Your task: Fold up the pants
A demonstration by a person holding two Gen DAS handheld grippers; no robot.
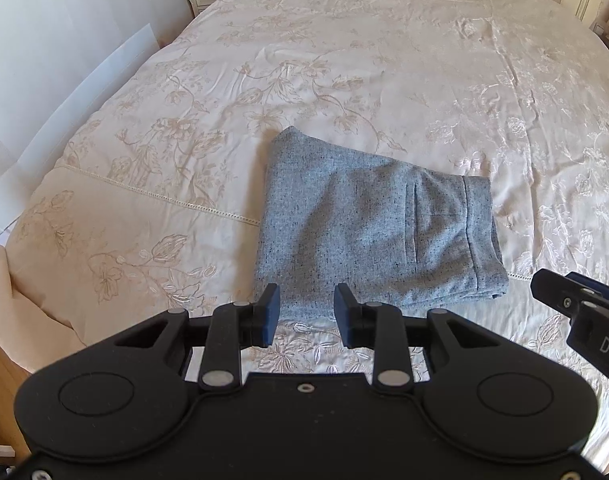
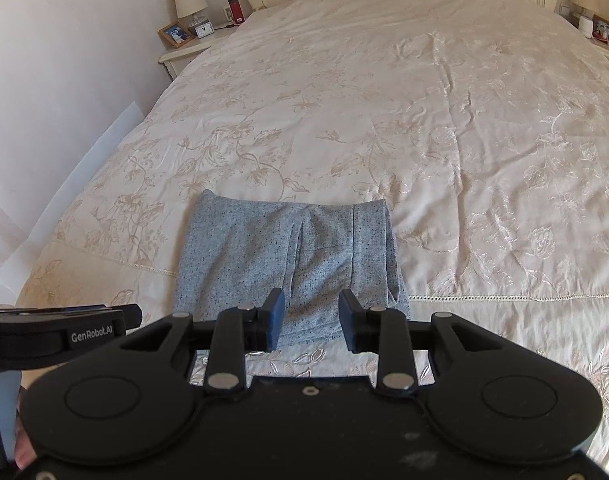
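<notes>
Bedroom, cream flowered bedspread (image 1: 384,60): grey pants (image 1: 368,224) sit near the foot edge, folded into a compact stack.

Folding looks basically done imo. Left gripper (image 1: 306,312) and right gripper (image 2: 311,318) hover above the near edge, jaws apart, nothing held. Next maybe just smoothing. Speckled wool, waistband and pocket showing on the right.

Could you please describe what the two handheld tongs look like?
Both are matte black plastic. Each has a wide body with two round discs, silver rivets on the linkage bars, and two dark blue pads at the tips: left tongs, right tongs. White lettering on the left one's side reads "GenRobot.AI".
</notes>
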